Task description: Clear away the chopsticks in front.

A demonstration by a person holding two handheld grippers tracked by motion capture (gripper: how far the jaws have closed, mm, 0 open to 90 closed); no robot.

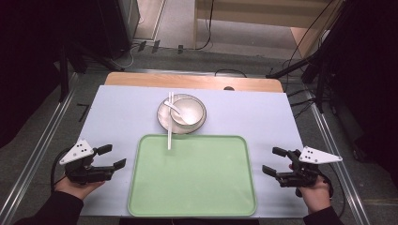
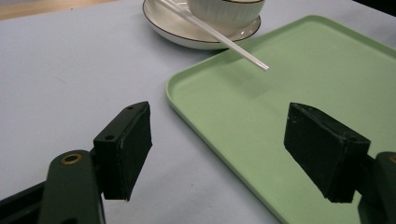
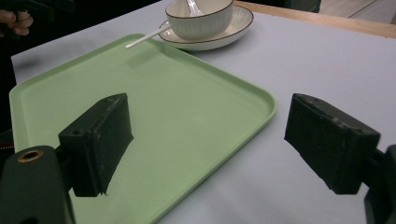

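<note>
Both the left gripper point(image 1: 114, 156) and right gripper point(image 1: 274, 161) hold nothing, jaws wide open (start step, I judge). The tray point(image 1: 192, 206) lies between them; next, reach forward to the bowl point(image 1: 187, 110) beyond the jaws.

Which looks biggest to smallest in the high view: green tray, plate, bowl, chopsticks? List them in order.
1. Green tray, by far the largest.
2. Plate, the next widest.
3. Bowl, sitting on the plate and narrower than it.
4. Chopsticks: longer than the plate is wide, but very thin, so least in area.
</note>
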